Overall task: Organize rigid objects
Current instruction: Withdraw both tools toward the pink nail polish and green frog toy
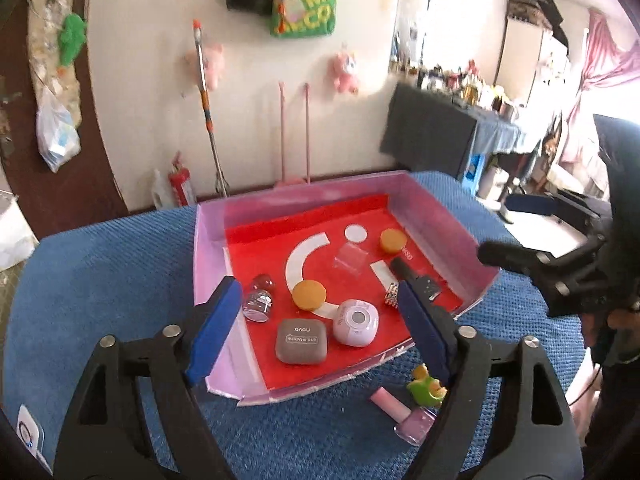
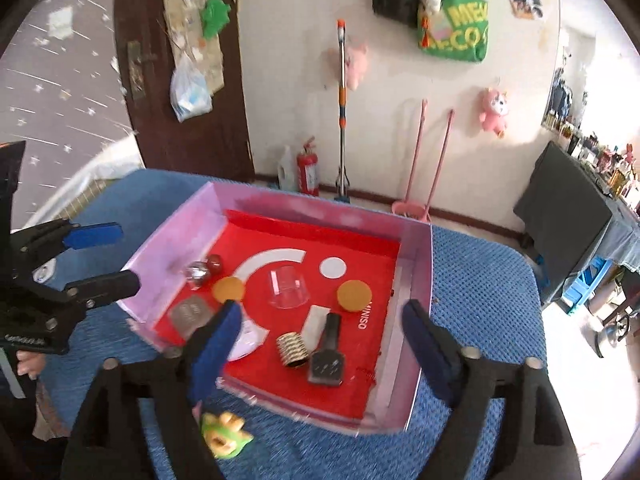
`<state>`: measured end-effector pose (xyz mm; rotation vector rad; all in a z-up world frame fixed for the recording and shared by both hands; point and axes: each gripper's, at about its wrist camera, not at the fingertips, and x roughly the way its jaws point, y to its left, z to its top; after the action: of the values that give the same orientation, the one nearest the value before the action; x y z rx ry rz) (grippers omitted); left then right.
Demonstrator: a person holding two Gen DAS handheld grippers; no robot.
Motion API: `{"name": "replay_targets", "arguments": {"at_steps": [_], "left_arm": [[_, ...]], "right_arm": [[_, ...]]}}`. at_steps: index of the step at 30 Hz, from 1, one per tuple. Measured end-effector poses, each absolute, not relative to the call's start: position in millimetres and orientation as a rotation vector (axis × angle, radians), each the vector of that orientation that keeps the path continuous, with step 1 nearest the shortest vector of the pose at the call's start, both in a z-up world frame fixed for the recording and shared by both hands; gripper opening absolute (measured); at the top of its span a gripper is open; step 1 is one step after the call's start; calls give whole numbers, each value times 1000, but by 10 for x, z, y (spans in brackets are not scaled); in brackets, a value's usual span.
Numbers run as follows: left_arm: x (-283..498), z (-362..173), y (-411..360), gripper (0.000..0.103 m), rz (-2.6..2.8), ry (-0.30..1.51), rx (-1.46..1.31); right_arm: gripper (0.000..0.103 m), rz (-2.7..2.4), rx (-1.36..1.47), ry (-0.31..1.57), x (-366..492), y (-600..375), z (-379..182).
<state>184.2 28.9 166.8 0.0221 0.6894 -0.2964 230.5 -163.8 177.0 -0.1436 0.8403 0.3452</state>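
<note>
A: Tray (image 1: pixel 210 248) contents?
B: Eyeshadow compact (image 1: pixel 301 341), two orange discs (image 1: pixel 309 295), clear cup (image 2: pixel 289 287), dark nail-polish bottle (image 2: pixel 327 354).
A: Grippers?
B: Left gripper (image 1: pixel 320 324) and right gripper (image 2: pixel 320 344): jaws apart, empty.

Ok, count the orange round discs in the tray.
2. One orange disc lies near the tray's middle, on the white arc beside the clear bottle. The other orange disc sits toward the far right corner. More could hide behind the gripper fingers.

Bright daylight blows out the right side; fisheye edges curve, slightly blurred.
</note>
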Motion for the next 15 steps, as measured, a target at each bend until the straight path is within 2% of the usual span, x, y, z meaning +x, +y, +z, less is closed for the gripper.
{"name": "replay_targets", "arguments": {"at_steps": [2, 6, 15], "left_arm": [[1638, 1691, 308, 91, -278, 644, 14], [1328, 1668, 294, 92, -264, 603, 2], [939, 1310, 311, 92, -245, 626, -34]], "right_arm": [[98, 348, -149, 802, 2085, -1626, 1841], [103, 342, -141, 755, 1698, -1621, 1885], [103, 298, -53, 709, 1031, -1724, 1650]]}}
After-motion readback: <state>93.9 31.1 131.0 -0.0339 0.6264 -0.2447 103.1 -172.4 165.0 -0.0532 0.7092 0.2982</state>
